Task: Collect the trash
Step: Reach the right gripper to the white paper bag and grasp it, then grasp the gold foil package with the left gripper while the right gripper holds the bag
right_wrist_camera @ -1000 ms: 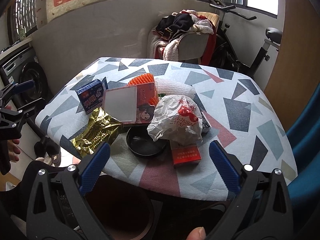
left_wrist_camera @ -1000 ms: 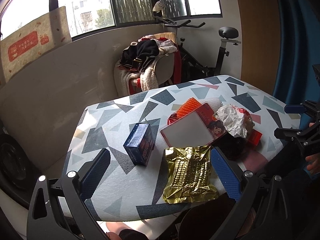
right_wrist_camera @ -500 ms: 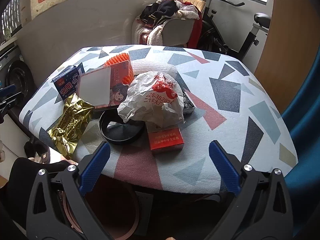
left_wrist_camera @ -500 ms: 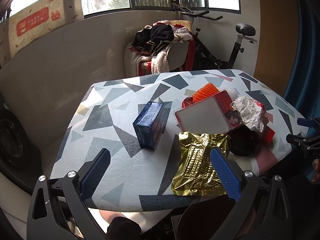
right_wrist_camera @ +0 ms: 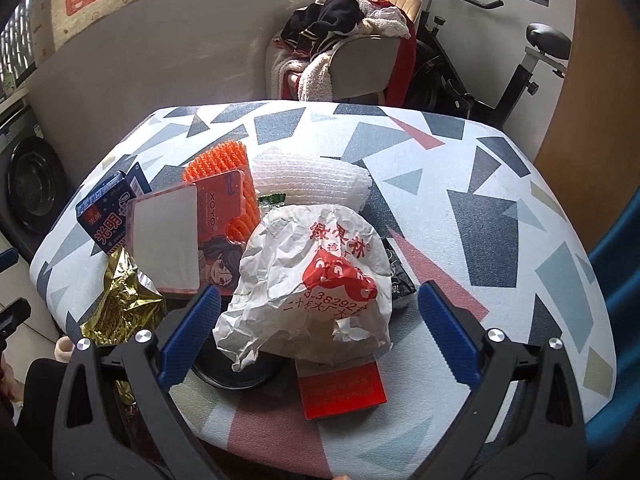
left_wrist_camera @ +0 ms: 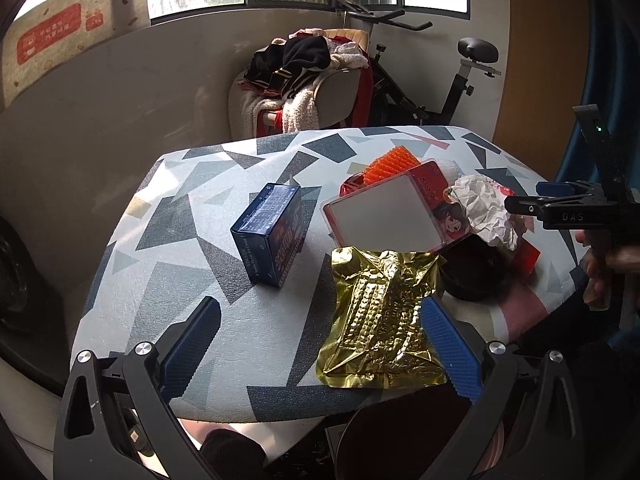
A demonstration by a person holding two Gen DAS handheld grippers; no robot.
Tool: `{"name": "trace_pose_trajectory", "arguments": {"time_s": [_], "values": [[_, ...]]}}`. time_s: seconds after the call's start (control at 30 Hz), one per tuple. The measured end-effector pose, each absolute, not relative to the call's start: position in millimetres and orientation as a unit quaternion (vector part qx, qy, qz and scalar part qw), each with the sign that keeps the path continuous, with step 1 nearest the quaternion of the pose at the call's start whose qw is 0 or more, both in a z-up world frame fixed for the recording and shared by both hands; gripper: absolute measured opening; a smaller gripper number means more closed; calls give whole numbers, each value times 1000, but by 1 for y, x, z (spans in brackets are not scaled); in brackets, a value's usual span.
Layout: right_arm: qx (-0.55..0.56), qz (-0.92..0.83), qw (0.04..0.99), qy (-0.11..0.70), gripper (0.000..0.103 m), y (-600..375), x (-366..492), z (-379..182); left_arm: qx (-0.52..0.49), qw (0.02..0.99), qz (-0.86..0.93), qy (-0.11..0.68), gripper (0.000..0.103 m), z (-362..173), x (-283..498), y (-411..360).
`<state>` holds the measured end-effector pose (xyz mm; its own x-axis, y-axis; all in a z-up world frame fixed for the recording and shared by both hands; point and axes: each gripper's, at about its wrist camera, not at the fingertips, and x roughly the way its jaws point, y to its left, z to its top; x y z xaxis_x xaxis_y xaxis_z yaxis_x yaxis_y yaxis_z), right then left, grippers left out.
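Note:
Trash lies piled on a table with a geometric-patterned cloth (left_wrist_camera: 192, 264). A crumpled white paper bag (right_wrist_camera: 316, 284) with red print sits between the wide-apart fingers of my open right gripper (right_wrist_camera: 320, 336), not touched by either. Under it lie a red carton (right_wrist_camera: 340, 392) and a black round lid (right_wrist_camera: 236, 372). A gold foil wrapper (left_wrist_camera: 380, 316) lies beside the right finger of my open left gripper (left_wrist_camera: 320, 344); its jaws hold nothing. A blue box (left_wrist_camera: 272, 232), a red-and-white package (left_wrist_camera: 388, 208), an orange foam net (right_wrist_camera: 224, 168) and a white foam net (right_wrist_camera: 312, 180) lie behind.
A chair heaped with clothes (left_wrist_camera: 304, 76) and an exercise bike (left_wrist_camera: 460, 76) stand beyond the table. A washing machine (right_wrist_camera: 28, 184) is at the left. A round brown bin (left_wrist_camera: 420, 440) shows below the table's near edge. A blue curtain (right_wrist_camera: 624, 320) hangs on the right.
Both grippers have moved in closer to the table. The paper bag now sits between the right gripper's fingers, and the foil wrapper has come nearer the left gripper. Both stay open.

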<state>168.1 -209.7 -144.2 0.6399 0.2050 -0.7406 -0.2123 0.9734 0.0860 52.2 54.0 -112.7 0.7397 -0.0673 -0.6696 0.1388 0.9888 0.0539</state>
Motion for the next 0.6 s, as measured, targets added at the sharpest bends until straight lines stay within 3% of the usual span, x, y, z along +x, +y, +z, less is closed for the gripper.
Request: {"name": "trace_pose_trajectory", "arguments": {"time_s": [0.13, 0.3, 0.33, 0.6], "values": [[15, 113, 881, 459, 97, -207, 201, -173, 49, 930, -63, 360, 98, -119, 55, 52], [13, 130, 878, 460, 79, -203, 203, -178, 46, 929, -68, 360, 98, -120, 61, 50], [12, 133, 881, 454, 70, -203, 201, -174, 47, 929, -69, 361, 98, -120, 62, 48], [16, 118, 911, 395, 69, -216, 188, -138, 48, 929, -83, 356, 98, -119, 60, 39]]}}
